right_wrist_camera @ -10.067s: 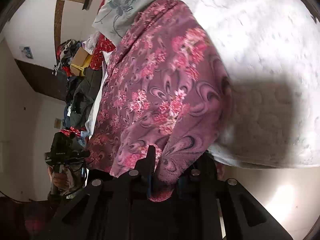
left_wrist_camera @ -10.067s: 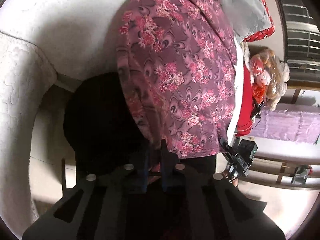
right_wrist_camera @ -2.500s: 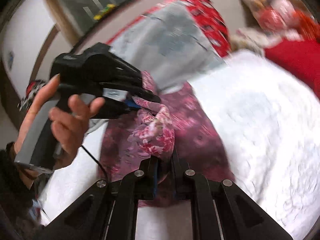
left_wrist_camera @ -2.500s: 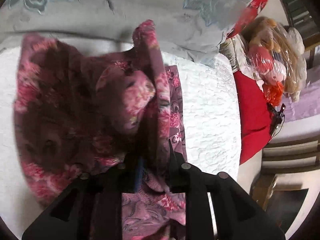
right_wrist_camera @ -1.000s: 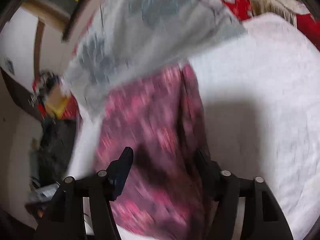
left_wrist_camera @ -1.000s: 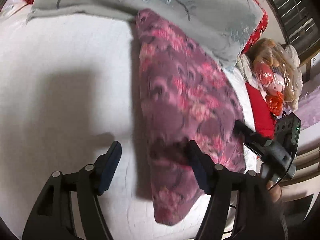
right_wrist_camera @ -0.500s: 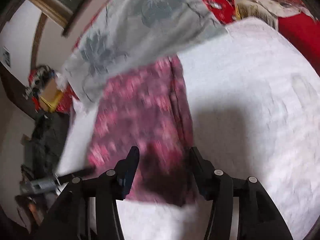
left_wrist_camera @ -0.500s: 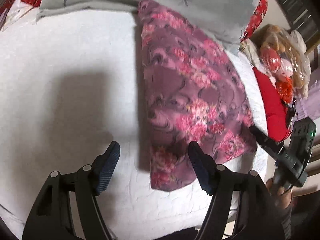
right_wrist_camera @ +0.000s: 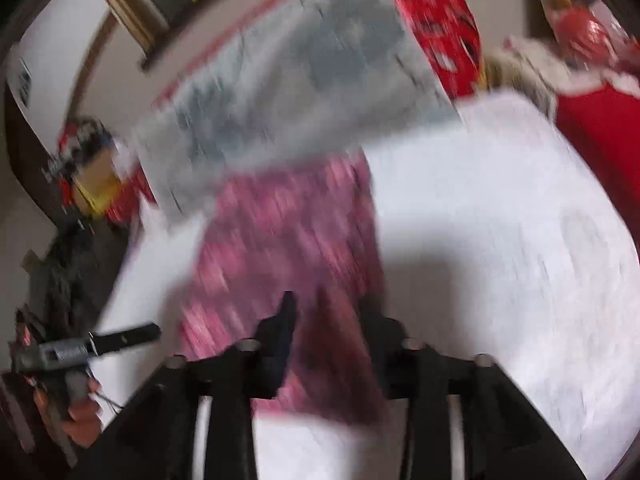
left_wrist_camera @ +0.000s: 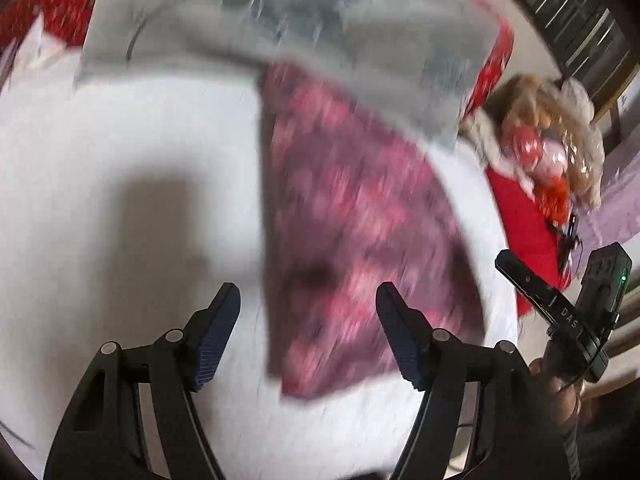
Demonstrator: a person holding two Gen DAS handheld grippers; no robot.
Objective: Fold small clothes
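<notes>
A purple garment with pink flowers [left_wrist_camera: 360, 232] lies folded flat on the white bedspread [left_wrist_camera: 120, 152], its far end against a grey pillow [left_wrist_camera: 320, 28]. It also shows in the right wrist view [right_wrist_camera: 288, 248]. My left gripper [left_wrist_camera: 308, 316] is open and empty just short of the garment's near edge. My right gripper [right_wrist_camera: 332, 324] is open and empty over the garment's near end. The right gripper also shows at the right of the left wrist view [left_wrist_camera: 560, 304]; the left gripper shows at the lower left of the right wrist view [right_wrist_camera: 92, 346]. Both views are blurred.
The grey flowered pillow [right_wrist_camera: 300, 72] lies across the head of the bed with a red cover [right_wrist_camera: 440, 32] behind it. A plush toy in clear wrap [left_wrist_camera: 552, 148] and a red cloth [left_wrist_camera: 524, 224] lie at the right. Dark clutter [right_wrist_camera: 64, 248] stands left of the bed.
Both grippers let go of the garment, which now lies folded on the bed. Over the last second both have backed off slightly, and the right jaws have narrowed a little.
</notes>
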